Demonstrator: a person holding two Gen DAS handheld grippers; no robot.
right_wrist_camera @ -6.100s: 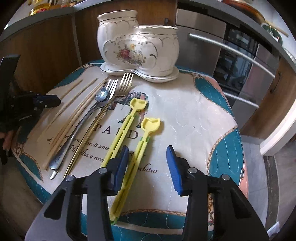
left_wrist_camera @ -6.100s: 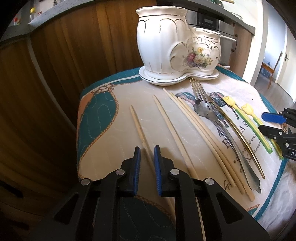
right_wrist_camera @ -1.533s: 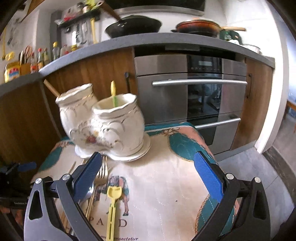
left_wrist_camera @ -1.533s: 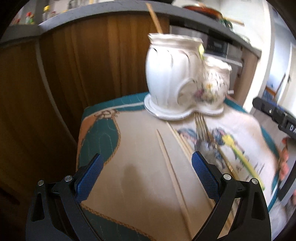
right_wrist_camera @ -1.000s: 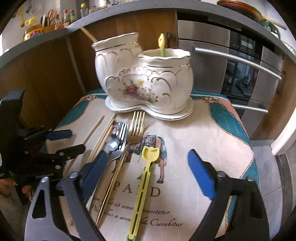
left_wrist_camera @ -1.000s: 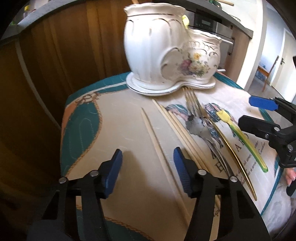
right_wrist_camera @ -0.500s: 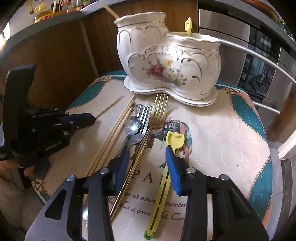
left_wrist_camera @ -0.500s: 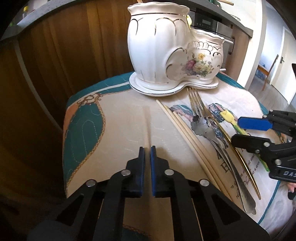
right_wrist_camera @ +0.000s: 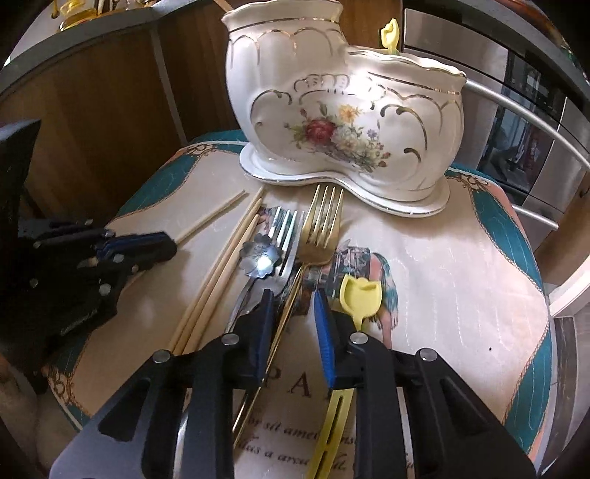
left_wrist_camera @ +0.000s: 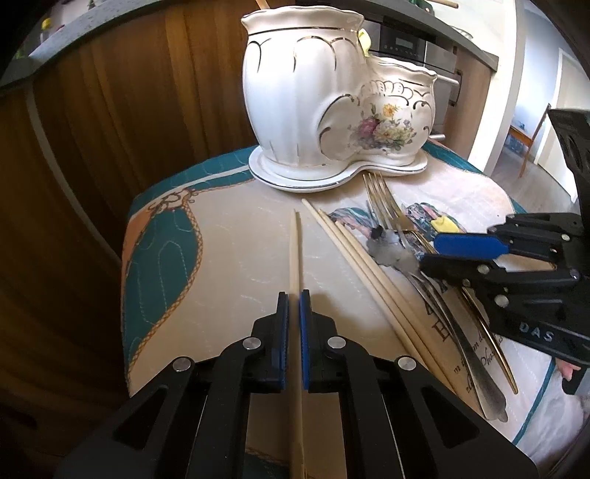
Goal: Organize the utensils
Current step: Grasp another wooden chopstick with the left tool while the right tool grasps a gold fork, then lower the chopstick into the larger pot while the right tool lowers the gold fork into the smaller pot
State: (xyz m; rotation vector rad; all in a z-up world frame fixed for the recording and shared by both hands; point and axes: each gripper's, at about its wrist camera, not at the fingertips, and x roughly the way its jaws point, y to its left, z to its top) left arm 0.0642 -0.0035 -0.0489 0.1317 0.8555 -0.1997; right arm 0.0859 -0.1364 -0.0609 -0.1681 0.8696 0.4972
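Observation:
My left gripper [left_wrist_camera: 294, 313] is shut on a single pale chopstick [left_wrist_camera: 294, 250] lying on the quilted mat; it also shows in the right wrist view [right_wrist_camera: 162, 247]. My right gripper [right_wrist_camera: 293, 313] hangs low over the mat with its jaws closing. The gold fork [right_wrist_camera: 320, 235] has its handle between them, close to the left pad, and no pad presses on it. A yellow plastic utensil [right_wrist_camera: 359, 294] lies just outside the right finger. Two more chopsticks [right_wrist_camera: 221, 276], a silver fork [right_wrist_camera: 287, 228] and a flower-bowled spoon [right_wrist_camera: 258, 258] lie to the left.
A white floral ceramic holder [right_wrist_camera: 332, 110] stands at the back of the mat [right_wrist_camera: 461, 276], with a chopstick tip and a yellow utensil [right_wrist_camera: 389, 35] sticking out. Wooden cabinet fronts lie behind and to the left, an oven to the right. The mat's edges drop off close by.
The left gripper closed on the chopstick a second ago and has stayed put. The right gripper came down and forward, and its jaws narrowed around the gold fork's handle.

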